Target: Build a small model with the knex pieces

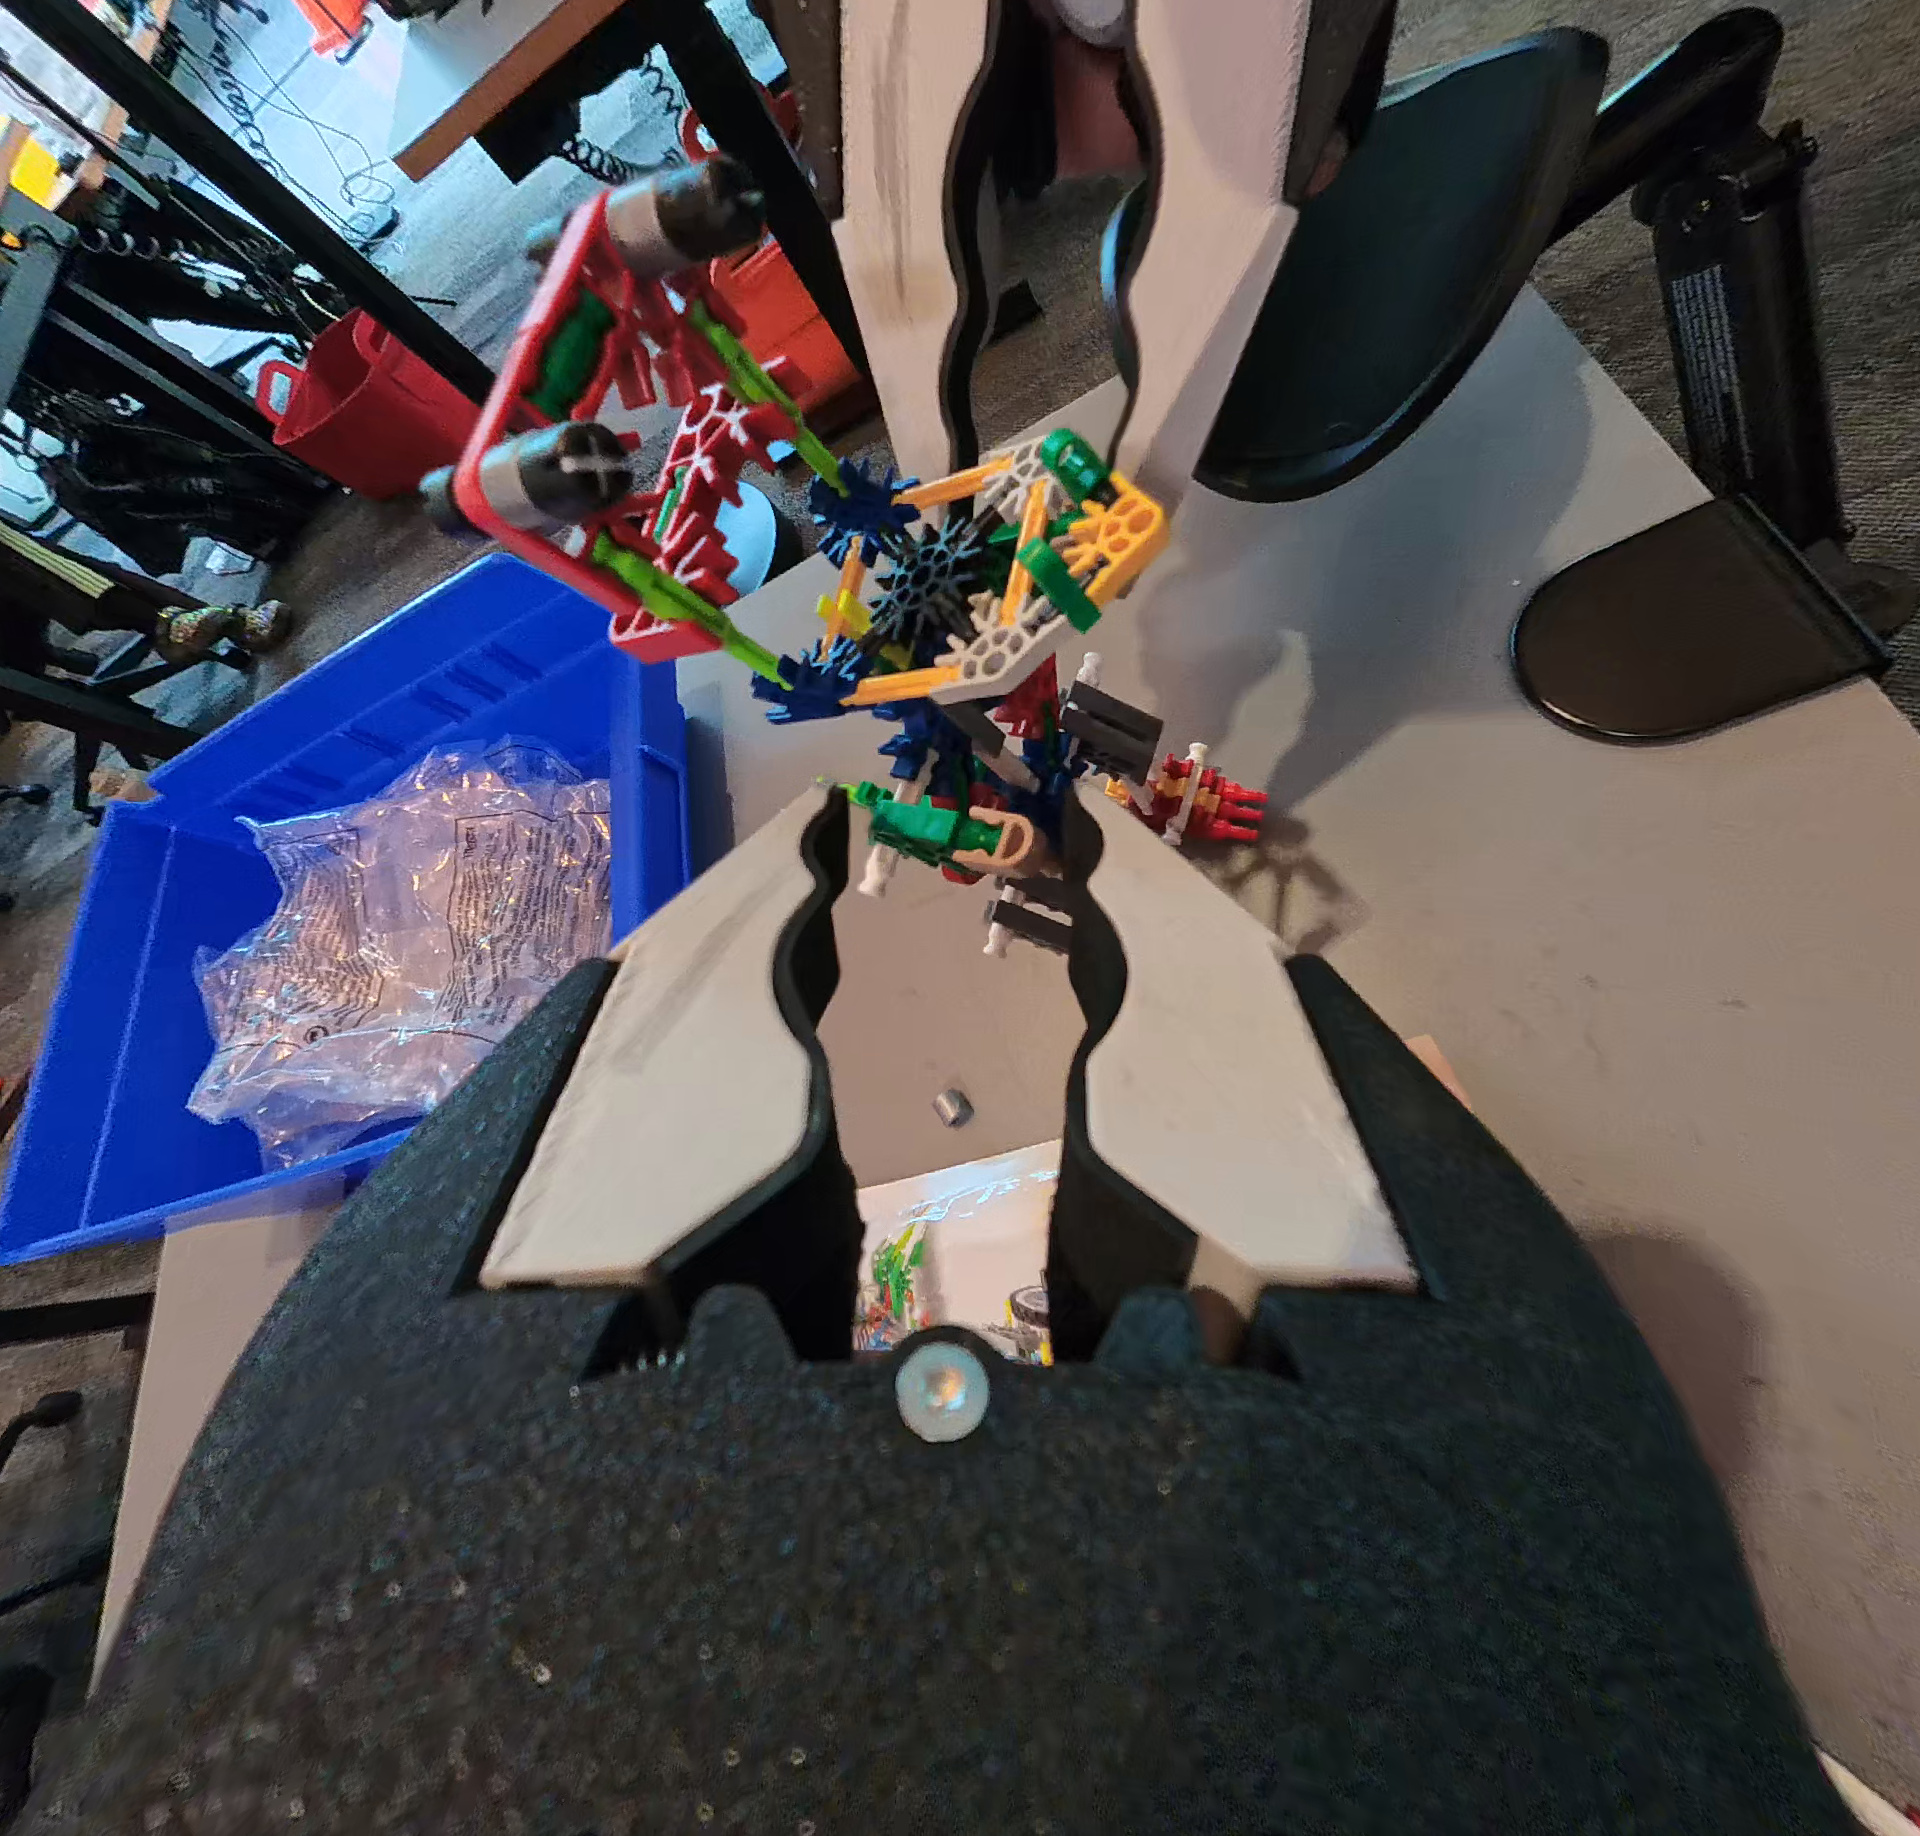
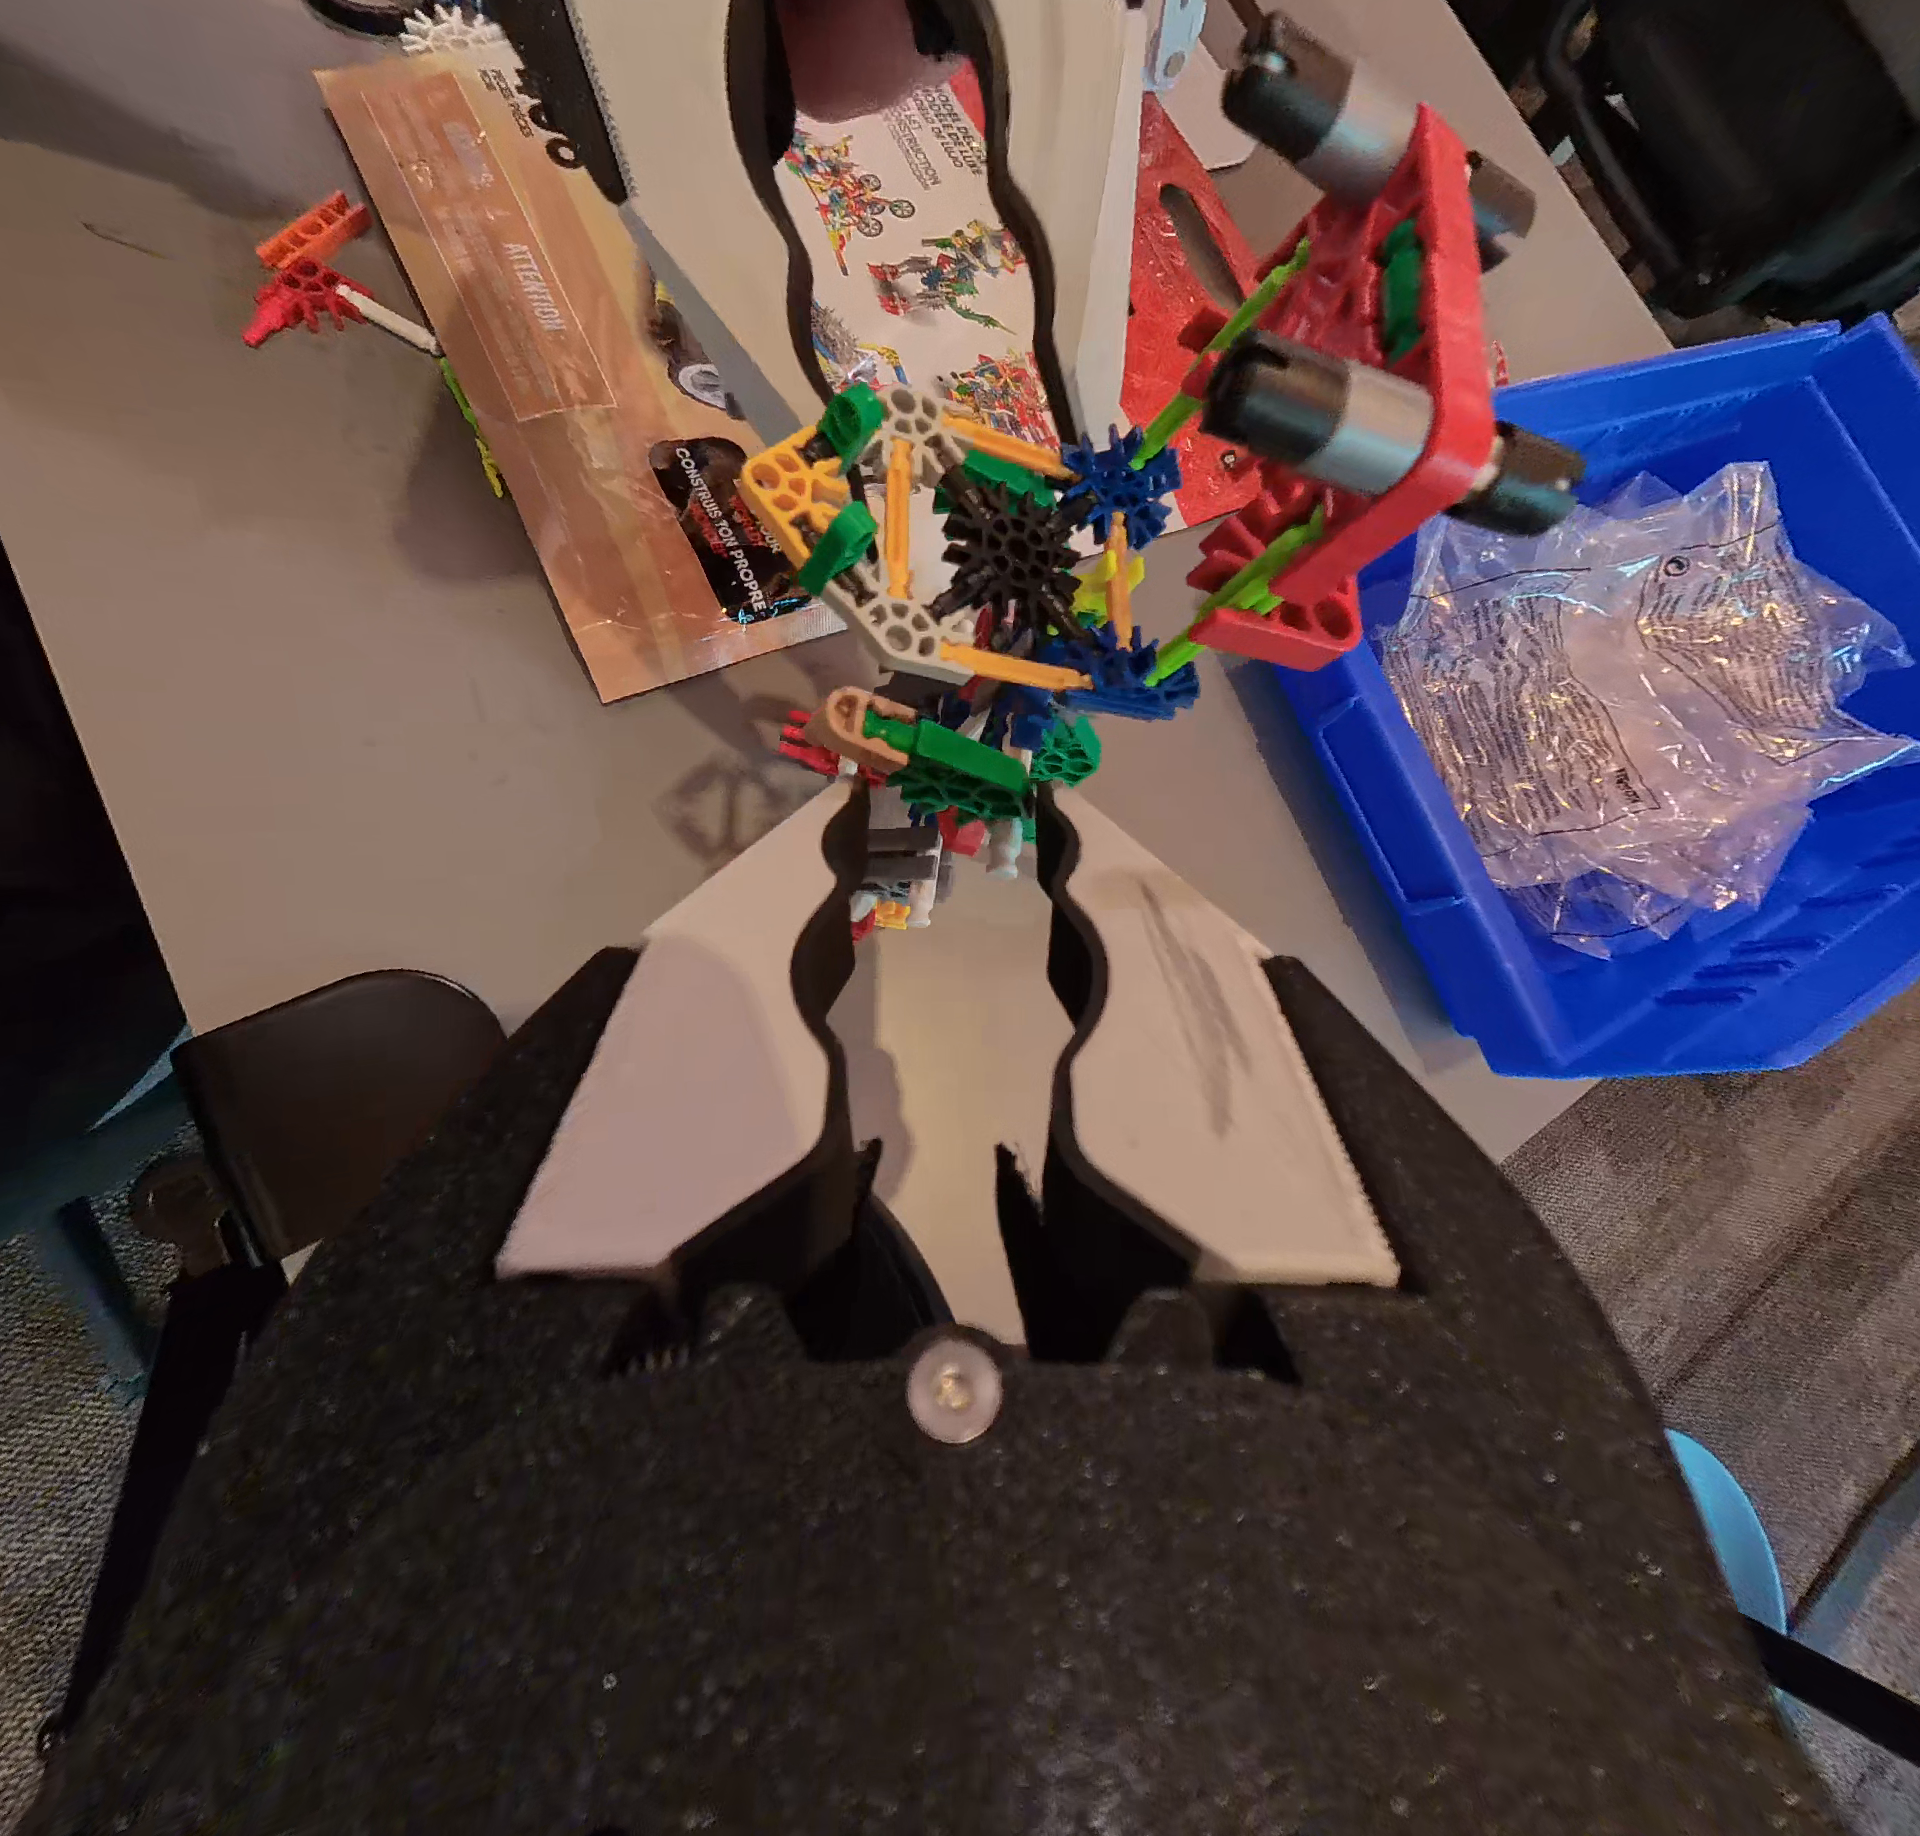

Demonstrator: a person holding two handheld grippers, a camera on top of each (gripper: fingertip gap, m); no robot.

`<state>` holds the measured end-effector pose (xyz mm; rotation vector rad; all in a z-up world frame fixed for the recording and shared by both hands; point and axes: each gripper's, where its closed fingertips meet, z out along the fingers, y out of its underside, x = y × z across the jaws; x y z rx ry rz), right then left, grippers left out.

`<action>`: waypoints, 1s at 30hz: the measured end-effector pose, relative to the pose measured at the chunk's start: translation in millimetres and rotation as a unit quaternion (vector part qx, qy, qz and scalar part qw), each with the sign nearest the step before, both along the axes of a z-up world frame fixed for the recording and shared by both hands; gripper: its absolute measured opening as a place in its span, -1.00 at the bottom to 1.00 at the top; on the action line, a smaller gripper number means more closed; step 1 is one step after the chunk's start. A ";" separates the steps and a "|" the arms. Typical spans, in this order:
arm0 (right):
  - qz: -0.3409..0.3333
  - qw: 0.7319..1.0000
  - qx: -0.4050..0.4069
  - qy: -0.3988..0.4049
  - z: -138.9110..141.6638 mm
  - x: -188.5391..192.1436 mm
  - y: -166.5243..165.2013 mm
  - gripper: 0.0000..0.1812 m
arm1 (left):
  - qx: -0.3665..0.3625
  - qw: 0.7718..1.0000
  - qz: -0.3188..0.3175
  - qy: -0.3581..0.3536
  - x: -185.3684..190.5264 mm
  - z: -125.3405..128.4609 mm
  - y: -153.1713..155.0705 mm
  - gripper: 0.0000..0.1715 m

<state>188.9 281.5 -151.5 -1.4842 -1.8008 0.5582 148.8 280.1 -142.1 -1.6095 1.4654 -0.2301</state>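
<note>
A colourful rod-and-connector toy model (image 1: 966, 591) hangs between my two grippers above the grey table (image 1: 1507, 1059). On top it has a grey and yellow frame around a black snowflake connector (image 2: 1003, 550). Green rods join it to a red frame with two black-and-silver cylinders (image 1: 582, 404), which sticks out over the blue bin. My left gripper (image 1: 956, 810) is closed on the model's lower part, at a green and tan piece (image 1: 951, 830). My right gripper (image 2: 940, 799) grips the same lower cluster (image 2: 956, 773) from the opposite side. Each gripper's tips are hidden behind the frame in the other view.
A blue bin (image 1: 125, 1007) holding clear plastic bags (image 2: 1662, 664) stands at the table's edge. A brown card (image 2: 520, 332), a printed leaflet (image 2: 914, 228) and loose red and orange pieces (image 2: 307, 274) lie beyond. A small grey part (image 1: 951, 1106) lies below. A black chair armrest (image 1: 1403, 280) is close. Left tips to right tips: about 5 cm. The left tips stand about 4 cm off the black snowflake connector (image 2: 1003, 550). It turns up in the left wrist view (image 1: 933, 570) as well.
</note>
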 end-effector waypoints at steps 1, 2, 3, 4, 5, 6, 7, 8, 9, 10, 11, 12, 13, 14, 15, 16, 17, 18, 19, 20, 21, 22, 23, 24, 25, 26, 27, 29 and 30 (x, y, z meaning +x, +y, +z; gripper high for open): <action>0.000 1.000 0.003 0.000 0.6 1.2 -0.5 -0.63 | 0.005 1.000 0.003 -0.002 -1.3 2.0 -0.3 -0.54; -0.001 1.000 0.007 0.002 2.2 2.7 -0.7 -0.60 | 0.012 1.000 0.006 -0.003 -3.1 4.9 -0.8 -0.54; -0.001 1.000 0.010 0.008 5.1 3.8 -1.3 -0.59 | 0.019 1.000 0.009 -0.007 -4.4 8.7 -1.5 -0.54; -0.001 1.000 0.009 0.015 8.2 5.1 -1.8 -0.59 | 0.029 0.999 0.014 -0.012 -5.7 13.6 -2.3 -0.54; -0.003 1.000 0.008 0.021 11.6 7.0 -1.2 -0.59 | 0.041 0.999 0.017 -0.014 -6.4 18.7 -4.3 -0.54; -0.006 1.000 0.007 0.027 15.1 9.0 0.1 -0.59 | 0.056 0.998 0.017 -0.010 -6.4 22.9 -8.0 -0.54; -0.009 0.999 0.006 0.035 19.3 10.6 1.8 -0.59 | 0.070 0.997 0.018 -0.002 -6.4 26.2 -11.8 -0.54; -0.013 0.999 0.000 0.046 24.1 11.8 4.0 -0.59 | 0.083 0.996 0.025 0.004 -7.2 29.3 -13.4 -0.54; -0.021 0.998 -0.011 0.059 29.8 12.3 7.0 -0.59 | 0.091 0.995 0.034 0.013 -8.9 30.8 -13.7 -0.55; -0.030 0.996 -0.024 0.076 36.2 11.9 10.0 -0.60 | 0.094 0.995 0.038 0.021 -10.2 31.3 -14.5 -0.54; -0.038 0.994 -0.038 0.091 41.9 11.2 12.7 -0.60 | 0.096 0.994 0.044 0.021 -11.6 33.0 -13.6 -0.54; -0.048 0.992 -0.050 0.105 46.6 10.5 15.8 -0.61 | 0.096 0.994 0.051 0.014 -12.9 35.8 -11.9 -0.54; -0.059 0.990 -0.061 0.115 50.1 9.8 19.3 -0.61 | 0.091 0.994 0.056 0.001 -13.6 37.9 -10.4 -0.55; -0.070 0.987 -0.070 0.124 52.2 8.9 22.7 -0.61 | 0.079 0.995 0.063 -0.011 -15.1 37.5 -7.8 -0.55; -0.078 0.985 -0.080 0.130 53.1 7.6 25.4 -0.61 | 0.064 0.995 0.070 -0.019 -17.5 33.8 -4.4 -0.55; -0.083 0.983 -0.092 0.137 53.3 6.0 26.9 -0.60 | 0.041 0.996 0.075 -0.026 -19.6 26.2 -0.9 -0.52; -0.082 0.981 -0.104 0.142 53.1 4.0 26.6 -0.59 | 0.026 0.996 0.081 -0.037 -21.4 19.6 3.5 -0.50; -0.077 0.980 -0.115 0.145 52.4 1.9 24.7 -0.59 | 0.019 0.995 0.077 -0.054 -21.3 14.6 5.9 -0.47; -0.072 0.978 -0.129 0.147 51.2 -0.2 22.2 -0.59 | -0.001 0.995 0.069 -0.074 -20.8 9.1 6.2 -0.45; -0.067 0.976 -0.144 0.149 49.7 -2.7 19.9 -0.59 | -0.020 0.994 0.065 -0.091 -20.9 4.4 6.8 -0.40; -0.064 0.975 -0.155 0.148 47.4 -5.1 18.1 -0.59 | -0.032 0.992 0.060 -0.109 -21.3 2.2 7.3 -0.36; -0.062 0.974 -0.161 0.145 44.4 -7.4 17.2 -0.59 | -0.042 0.989 0.056 -0.129 -21.5 2.6 7.8 -0.33; -0.063 0.975 -0.160 0.143 42.0 -8.9 17.7 -0.59 | -0.053 0.986 0.046 -0.150 -20.2 5.1 5.7 -0.30; -0.064 0.974 -0.163 0.143 40.8 -10.4 17.8 -0.59 | -0.068 0.983 0.030 -0.169 -18.3 8.4 1.2 -0.30; -0.060 0.973 -0.169 0.142 40.1 -11.7 16.7 -0.59 | -0.079 0.980 0.017 -0.181 -17.3 11.1 -2.8 -0.30; -0.055 0.973 -0.173 0.144 40.6 -13.1 15.1 -0.59 | -0.083 0.979 0.006 -0.185 -16.9 13.0 -6.7 -0.29; -0.052 0.972 -0.176 0.145 40.7 -14.1 14.4 -0.59 | -0.083 0.980 -0.006 -0.179 -16.6 12.9 -11.4 -0.27; -0.051 0.972 -0.178 0.144 40.6 -15.4 15.4 -0.59 | -0.064 0.988 -0.005 -0.137 -18.4 4.1 -14.1 -0.22; -0.052 0.972 -0.180 0.143 40.3 -16.1 16.3 -0.60 | -0.054 0.992 -0.001 -0.111 -18.7 -2.7 -13.9 -0.19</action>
